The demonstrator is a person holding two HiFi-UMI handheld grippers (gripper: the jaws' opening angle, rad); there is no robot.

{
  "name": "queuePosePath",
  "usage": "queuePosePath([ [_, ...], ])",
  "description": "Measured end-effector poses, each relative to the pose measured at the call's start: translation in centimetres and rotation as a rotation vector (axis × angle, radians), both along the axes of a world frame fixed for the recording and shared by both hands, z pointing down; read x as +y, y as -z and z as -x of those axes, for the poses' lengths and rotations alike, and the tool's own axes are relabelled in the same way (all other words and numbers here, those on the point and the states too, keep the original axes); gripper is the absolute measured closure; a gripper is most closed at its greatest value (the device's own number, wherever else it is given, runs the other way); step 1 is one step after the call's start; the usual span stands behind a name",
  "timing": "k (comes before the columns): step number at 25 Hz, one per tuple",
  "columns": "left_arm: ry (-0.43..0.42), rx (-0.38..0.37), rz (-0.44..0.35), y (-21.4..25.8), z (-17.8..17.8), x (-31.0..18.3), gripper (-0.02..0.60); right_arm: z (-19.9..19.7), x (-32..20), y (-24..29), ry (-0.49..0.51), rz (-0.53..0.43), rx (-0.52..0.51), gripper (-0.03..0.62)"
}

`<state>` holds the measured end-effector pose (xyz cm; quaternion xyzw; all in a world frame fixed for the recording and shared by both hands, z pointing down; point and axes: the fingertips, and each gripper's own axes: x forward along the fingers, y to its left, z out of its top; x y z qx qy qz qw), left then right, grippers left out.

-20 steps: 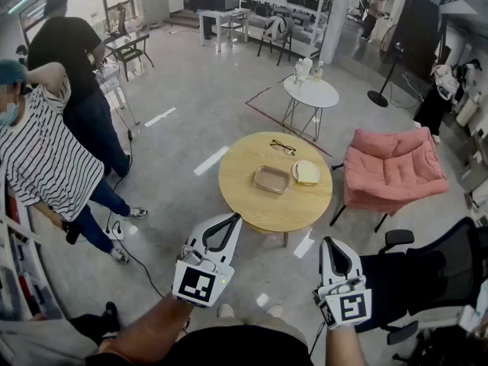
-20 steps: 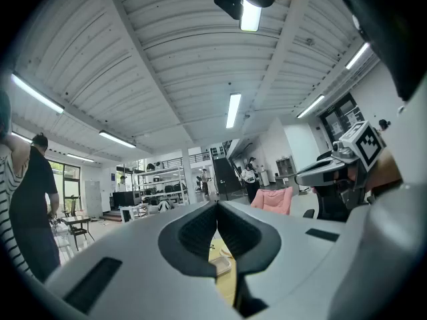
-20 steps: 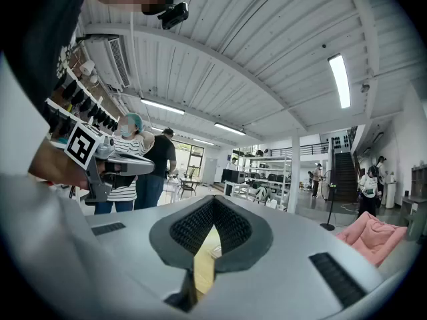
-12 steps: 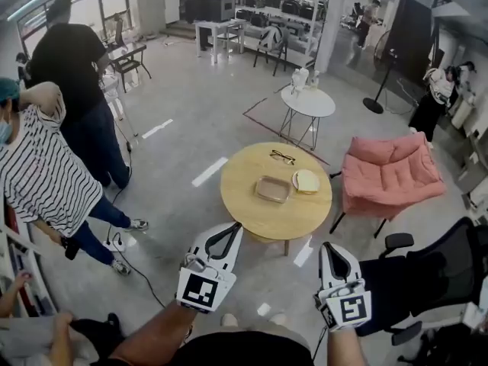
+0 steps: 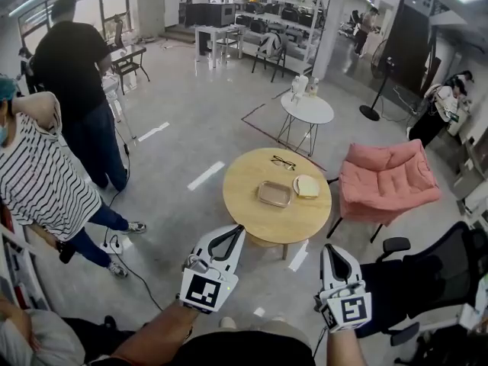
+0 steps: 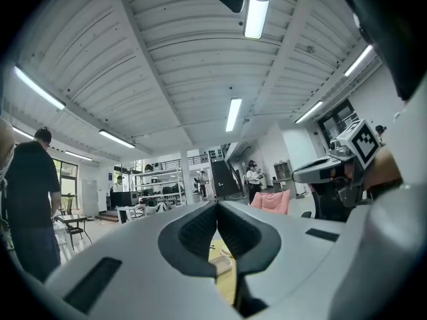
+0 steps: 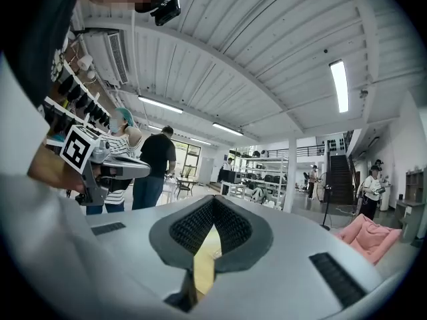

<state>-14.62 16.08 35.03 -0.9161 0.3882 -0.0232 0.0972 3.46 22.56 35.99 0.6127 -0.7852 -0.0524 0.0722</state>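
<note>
Left gripper (image 5: pixel 237 229) and right gripper (image 5: pixel 329 248) are held in the air over the floor, jaws pressed together on both and nothing between them. The round surface (image 5: pixel 248 185) is ahead, well apart from both. On it is a tray (image 5: pixel 274 194) with a dish (image 5: pixel 306 186) just beside it, and glasses (image 5: pixel 283 162) lie near the far edge.

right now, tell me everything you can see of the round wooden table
The round wooden table has a light, smooth top, level on the grey floor, with one leg showing beneath. On it lie a shallow clear tray, a pale round dish and dark-framed glasses near the far edge. A pink armchair stands close beside it.
</note>
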Motion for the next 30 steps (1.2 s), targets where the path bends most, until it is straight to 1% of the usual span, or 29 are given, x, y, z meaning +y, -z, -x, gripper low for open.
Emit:
queuePosePath([
  [3,0.003,0.006,0.010,-0.2,0.5,-0.2,0.563,0.6,0.3,-0.3,0.010,0.023,-0.004,0.582],
  [6,0.003,0.007,0.011,-0.4,0.6,-0.6,0.563,0.2,0.0,-0.4,-0.010,0.005,0.008,0.582],
  [9,0.000,-0.002,0.018,-0.7,0.5,-1.1,0.563,-0.1,-0.5,-0.6,-0.018,0.009,0.003,0.582],
  [15,0.002,-0.004,0.034,-1.6,-0.3,-1.8,0.563,-0.7,-0.9,-1.7,0.003,0.063,-0.012,0.582],
  [23,0.033,-0.027,0.060,-2.7,-0.5,-4.4,0.563,-2.6,-3.7,-2.5,0.004,0.076,-0.034,0.582],
  [30,0.058,-0.022,0.059,-2.3,-0.2,-6.7,0.563,-2.7,-6.1,-2.8,0.026,0.093,-0.035,0.582],
])
